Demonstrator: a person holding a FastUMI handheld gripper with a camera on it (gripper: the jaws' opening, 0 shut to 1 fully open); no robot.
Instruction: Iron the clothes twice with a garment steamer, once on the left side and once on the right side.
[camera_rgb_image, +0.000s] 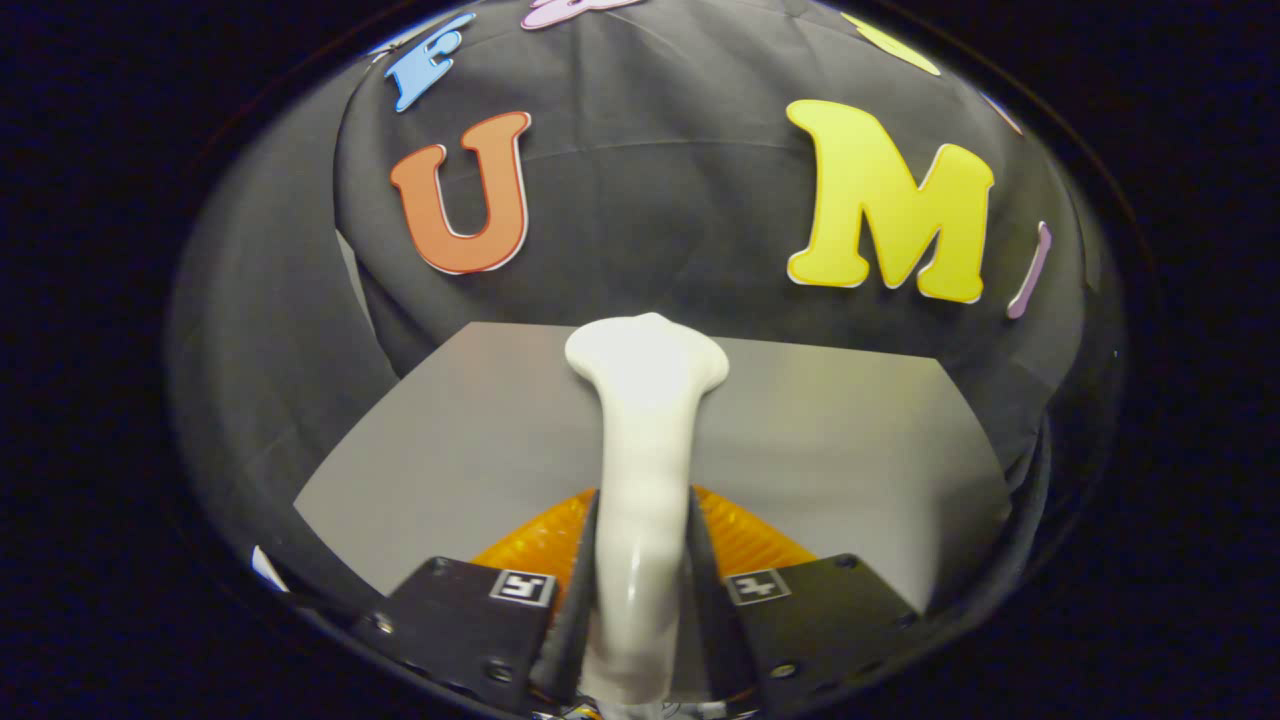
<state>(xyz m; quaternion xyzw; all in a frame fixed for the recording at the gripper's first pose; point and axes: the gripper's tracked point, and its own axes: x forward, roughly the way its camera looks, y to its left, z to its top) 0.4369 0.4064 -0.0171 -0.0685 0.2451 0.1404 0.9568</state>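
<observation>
The gripper (640, 560) clamps both fingers on the white plastic garment steamer (642, 440), whose flared head points ahead over the flat grey tabletop (850, 440). Judging the steamer picked up, the next move means carrying it to the clothes.

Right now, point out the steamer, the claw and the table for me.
Steamer (645, 440): gripper view, on its white neck between the fingers.
Claw (642, 560): gripper view, midway between the fingertips, shut on the steamer.
Table (840, 440): gripper view, bare grey top beyond the fingers.
</observation>
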